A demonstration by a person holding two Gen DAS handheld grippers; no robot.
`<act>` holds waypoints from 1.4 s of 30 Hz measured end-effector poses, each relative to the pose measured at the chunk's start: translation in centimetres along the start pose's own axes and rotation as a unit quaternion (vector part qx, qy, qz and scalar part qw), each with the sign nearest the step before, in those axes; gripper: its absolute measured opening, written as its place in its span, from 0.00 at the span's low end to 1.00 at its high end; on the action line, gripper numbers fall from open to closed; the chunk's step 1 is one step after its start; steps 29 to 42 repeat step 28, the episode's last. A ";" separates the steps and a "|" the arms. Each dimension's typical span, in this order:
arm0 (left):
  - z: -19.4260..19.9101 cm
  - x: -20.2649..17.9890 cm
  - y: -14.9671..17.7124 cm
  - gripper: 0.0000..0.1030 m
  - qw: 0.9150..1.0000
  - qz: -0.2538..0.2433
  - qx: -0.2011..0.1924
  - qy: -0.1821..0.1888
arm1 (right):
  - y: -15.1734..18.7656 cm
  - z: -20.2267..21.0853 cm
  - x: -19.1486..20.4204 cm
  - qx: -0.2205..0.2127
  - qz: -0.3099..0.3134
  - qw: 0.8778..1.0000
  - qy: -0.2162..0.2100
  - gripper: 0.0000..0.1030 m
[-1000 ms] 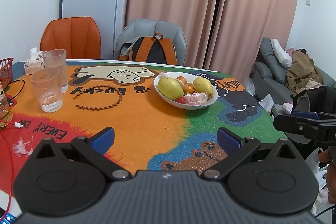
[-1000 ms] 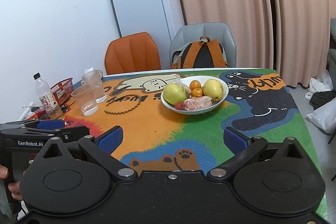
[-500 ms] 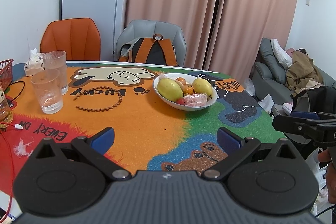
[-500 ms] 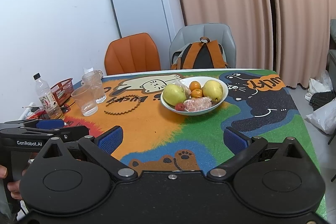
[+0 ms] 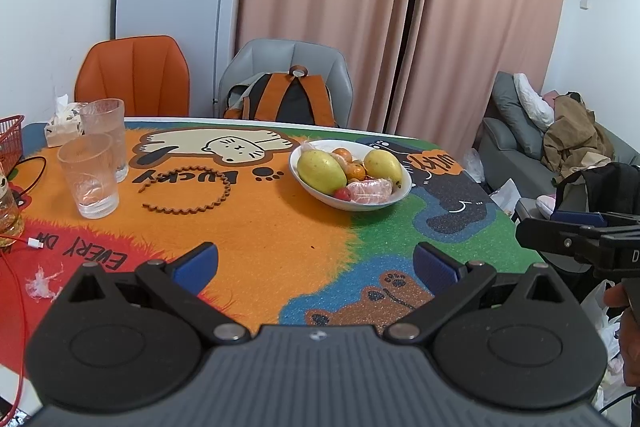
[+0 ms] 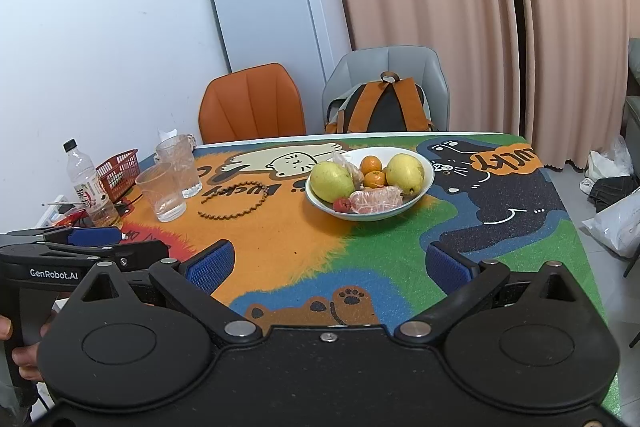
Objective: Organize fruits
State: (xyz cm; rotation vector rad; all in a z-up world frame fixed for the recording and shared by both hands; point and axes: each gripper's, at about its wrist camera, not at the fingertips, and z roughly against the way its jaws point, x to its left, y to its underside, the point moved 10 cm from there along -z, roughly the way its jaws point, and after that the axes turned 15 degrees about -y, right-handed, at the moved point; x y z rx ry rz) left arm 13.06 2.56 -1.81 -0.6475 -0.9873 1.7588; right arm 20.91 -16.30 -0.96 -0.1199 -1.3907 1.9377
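One white bowl [image 6: 426, 169] holds two yellow-green mangoes [image 6: 331, 181], two small oranges [image 6: 371, 165], one red fruit [image 6: 341, 204] and one wrapped peeled fruit [image 6: 376, 198]. Two clear glasses [image 6: 162, 191] stand near one plastic bottle [image 6: 89, 185] and one red basket [image 6: 118, 173]. Two chairs [image 6: 252, 105] stand behind.

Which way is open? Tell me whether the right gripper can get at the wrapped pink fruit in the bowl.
Probably yes. The right gripper is open, and the wrapped pink fruit lies at the near edge of the white bowl, with only bare mat between.

Both claws are matte black plastic: the left claw [image 5: 316, 263] and right claw [image 6: 328, 265] carry ribbed blue fingertip pads, round domed hubs, silver pivot screws, and white "GenRobot.AI" lettering
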 end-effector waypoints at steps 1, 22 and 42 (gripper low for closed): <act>0.0 0.0 0.0 1.00 1.000 0.000 0.000 0.000 | 0.0 0.0 0.0 0.000 0.000 1.000 0.000 1.00; 0.1 -0.1 0.2 1.00 1.000 -0.002 0.004 0.000 | 0.4 0.0 -0.2 0.000 -0.002 1.000 0.003 1.00; 0.0 -0.1 0.3 1.00 1.000 -0.002 0.005 -0.001 | 0.5 -0.1 -0.1 0.002 -0.002 1.000 0.002 1.00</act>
